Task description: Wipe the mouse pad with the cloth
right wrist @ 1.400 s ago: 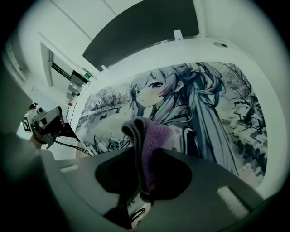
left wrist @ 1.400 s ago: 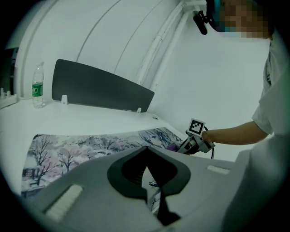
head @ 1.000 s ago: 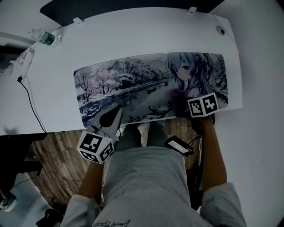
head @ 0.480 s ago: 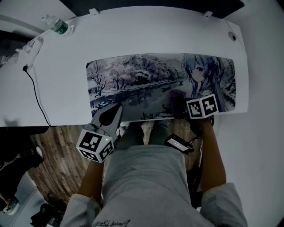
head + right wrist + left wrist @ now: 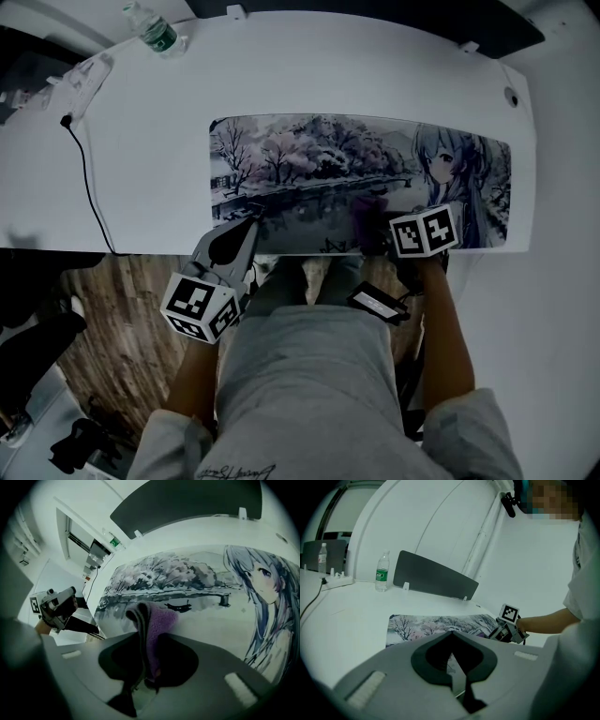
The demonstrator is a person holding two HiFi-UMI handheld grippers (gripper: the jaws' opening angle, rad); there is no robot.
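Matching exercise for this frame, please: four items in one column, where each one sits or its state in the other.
1. cloth
2. water bottle
3. left gripper
4. black cable

A. standing at the far left of the desk
B. jaws together, at the mouse pad's near left edge
C. clamped in the right gripper
D. trailing across the desk's left part

Pairs: 1-C, 2-A, 3-B, 4-D

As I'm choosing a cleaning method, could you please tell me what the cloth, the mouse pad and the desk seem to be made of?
The cloth looks like purple fleece or microfibre: fuzzy pile, soft folds. The mouse pad seems a fabric-topped mat: thin, flat, matte printed picture. The desk appears smooth white laminate or painted board; I cannot tell which.
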